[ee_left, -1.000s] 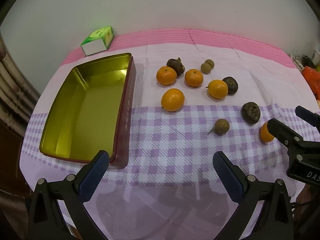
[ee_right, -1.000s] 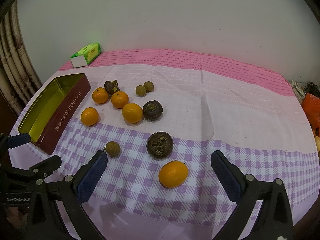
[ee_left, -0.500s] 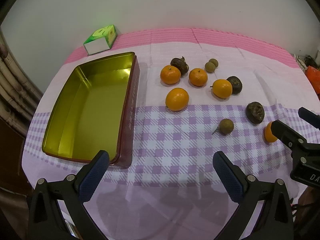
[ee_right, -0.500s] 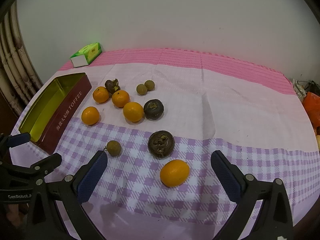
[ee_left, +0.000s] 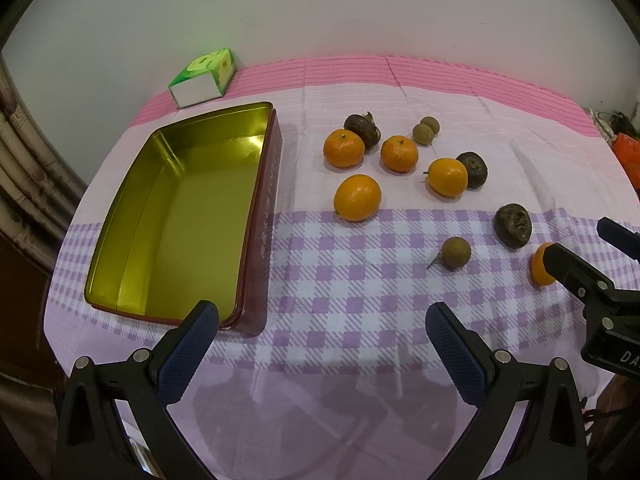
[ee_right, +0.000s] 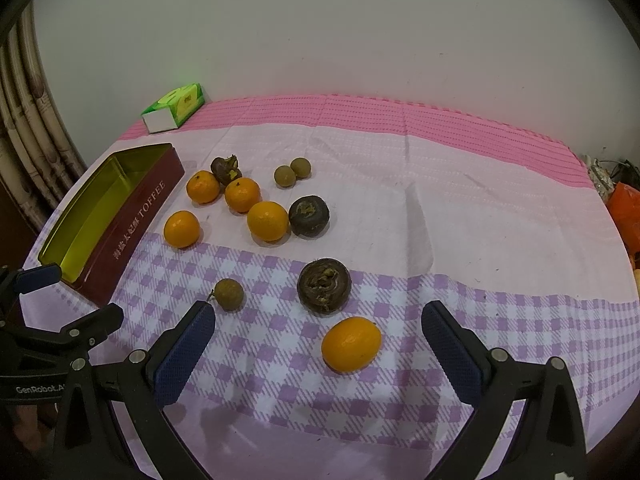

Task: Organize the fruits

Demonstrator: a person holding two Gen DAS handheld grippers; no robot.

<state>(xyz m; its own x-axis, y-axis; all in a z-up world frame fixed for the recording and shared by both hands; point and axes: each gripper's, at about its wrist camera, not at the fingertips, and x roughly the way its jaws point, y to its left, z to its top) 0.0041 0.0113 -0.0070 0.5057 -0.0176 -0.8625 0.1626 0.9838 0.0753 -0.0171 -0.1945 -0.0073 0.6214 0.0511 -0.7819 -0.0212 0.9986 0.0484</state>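
Note:
An empty gold-lined toffee tin (ee_left: 120, 236) lies open at the left of the cloth; it also shows in the right wrist view (ee_right: 100, 216). Several oranges (ee_left: 357, 197), dark brown fruits (ee_left: 513, 225) and small tan longans (ee_left: 455, 253) lie scattered to its right. In the right wrist view an orange (ee_right: 351, 345) lies nearest, with a dark fruit (ee_right: 324, 285) and a longan (ee_right: 229, 294) just beyond. My left gripper (ee_left: 322, 348) is open and empty above the near cloth, beside the tin's near corner. My right gripper (ee_right: 319, 350) is open and empty, its jaws either side of the nearest orange.
A green and white tissue box (ee_left: 204, 77) sits at the back left by the wall. The table's pink and purple checked cloth (ee_left: 340, 312) drops off at the near edge. A curtain (ee_right: 24, 152) hangs at the left. Orange bags (ee_right: 622, 208) lie off the right edge.
Both grippers have drawn back and risen slightly, so the tin and fruits sit a little farther away. Nothing on the table has moved. Both grippers stay open.

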